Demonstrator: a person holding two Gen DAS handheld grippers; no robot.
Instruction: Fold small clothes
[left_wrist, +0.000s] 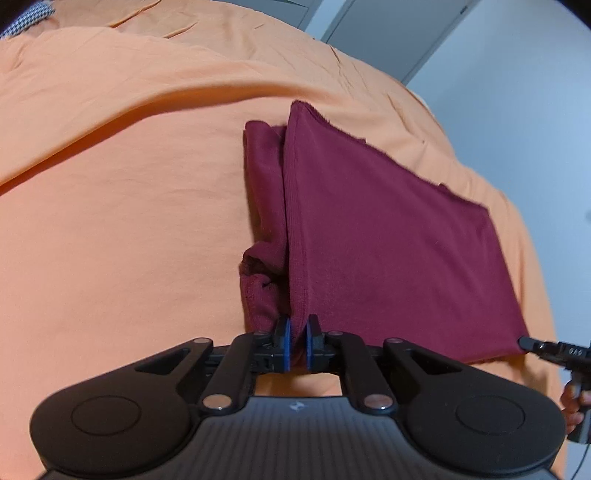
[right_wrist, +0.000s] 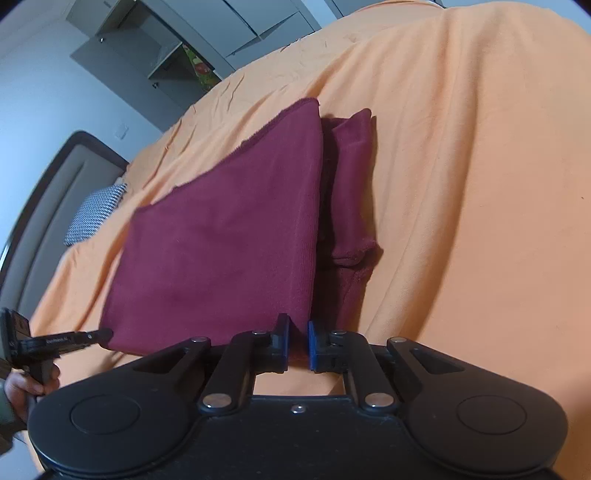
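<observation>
- Left gripper (left_wrist: 297, 341) and right gripper (right_wrist: 297, 345) each pinch a near corner of the maroon garment (left_wrist: 388, 236).
- Right view alone shows a houndstooth pillow (right_wrist: 94, 214).
- Garment's long axis runs between the grippers.

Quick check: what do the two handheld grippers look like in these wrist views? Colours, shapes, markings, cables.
Left gripper and right gripper match: black ribbed body, round side discs, angled link arms with silver pivot pins, blue pads. The left carries a small light logo; the right shows white lettering on a finger and a thin cable seen from the left wrist.
</observation>
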